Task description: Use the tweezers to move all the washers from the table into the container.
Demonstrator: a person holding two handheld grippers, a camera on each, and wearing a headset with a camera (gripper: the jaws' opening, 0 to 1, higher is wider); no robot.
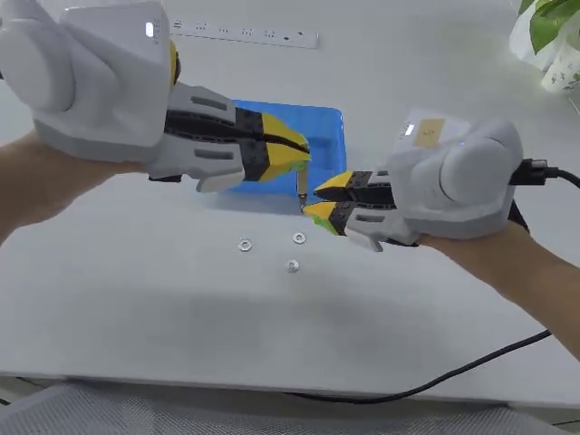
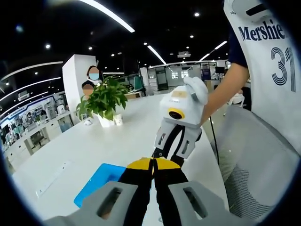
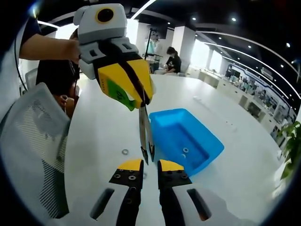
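Blue plastic container sits at upper centre of the head view on the white worktop. In the right gripper view we count two washers already lying on its floor. Three loose washers lie on the worktop in a small cluster just below centre of the head view, near the container but apart from it. We judge the task partly done, with at least those three left to move.

Left gripper enters from the upper left, jaws pressed together on the top of the metal tweezers. The tweezers hang tips-down in front of the container's near wall. Right gripper comes in from the right with jaws spread, its yellow tips just beside the tweezers' lower end. In its own view the tweezer tips sit over the gap between its jaws; we cannot tell whether they touch. The tweezer tips look bare. We read this as a regrip or steadying of the tool before the next pick.
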